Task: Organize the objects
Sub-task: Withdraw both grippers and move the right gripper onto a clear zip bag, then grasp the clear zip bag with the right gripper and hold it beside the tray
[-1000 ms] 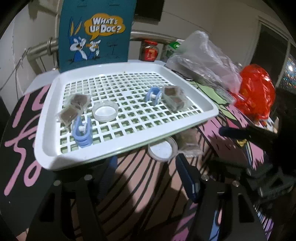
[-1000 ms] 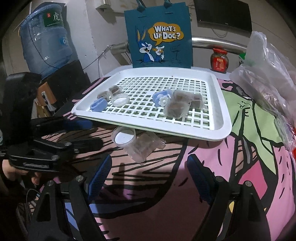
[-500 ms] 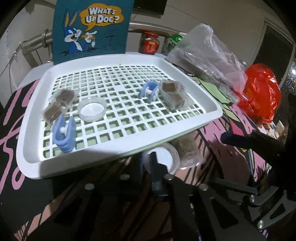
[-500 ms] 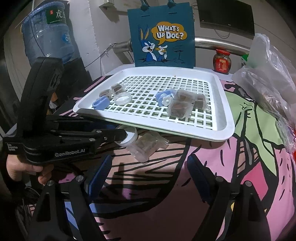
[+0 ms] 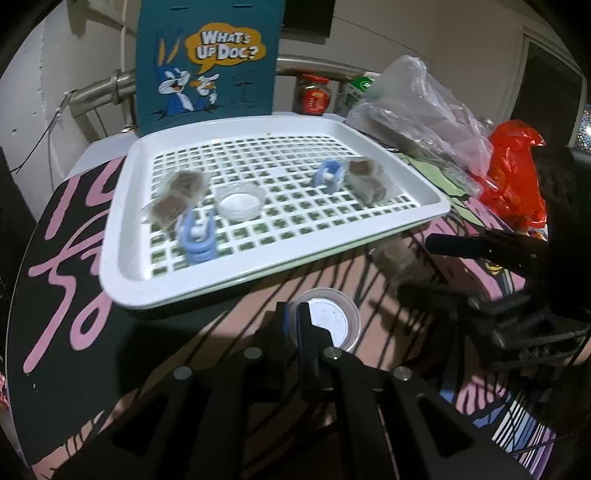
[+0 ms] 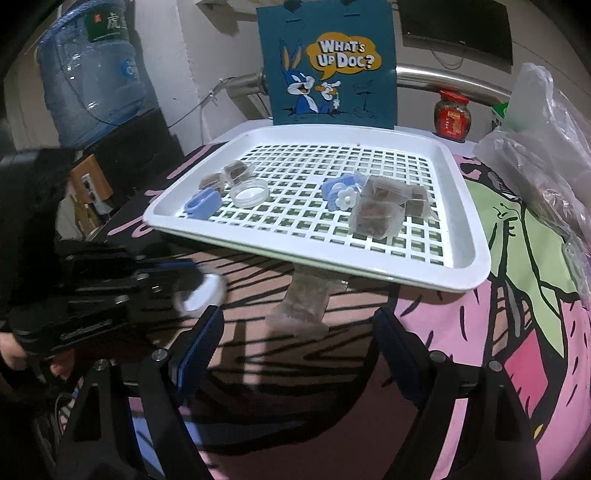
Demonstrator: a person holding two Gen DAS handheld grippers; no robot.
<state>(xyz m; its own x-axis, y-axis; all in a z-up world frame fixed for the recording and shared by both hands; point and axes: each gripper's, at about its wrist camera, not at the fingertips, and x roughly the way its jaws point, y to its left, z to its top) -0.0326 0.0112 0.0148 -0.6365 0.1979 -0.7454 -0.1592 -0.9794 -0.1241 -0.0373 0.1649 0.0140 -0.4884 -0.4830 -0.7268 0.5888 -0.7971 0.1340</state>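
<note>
- The small clear dish (image 6: 201, 293) is showing as a motion-blurred smear in the right wrist view
- The left hand-held gripper (image 5: 293, 325) is hiding the dish's near rim
- The clear packet (image 5: 397, 254) off the white tray (image 5: 122, 273) is lying blurred and shadowed, its contents unreadable
- The water jug (image 6: 92, 70) is being cut off by the picture's edge

A table (image 6: 517, 332) covered in a pink, green and black cartoon cloth is standing against a pale wall (image 6: 207, 55). A steel pipe (image 6: 443, 79) is running along the table's far edge. A blue water jug (image 6: 92, 70) is sitting beyond the far-left corner, and a dark screen (image 6: 458, 26) is hanging high on the wall
</note>
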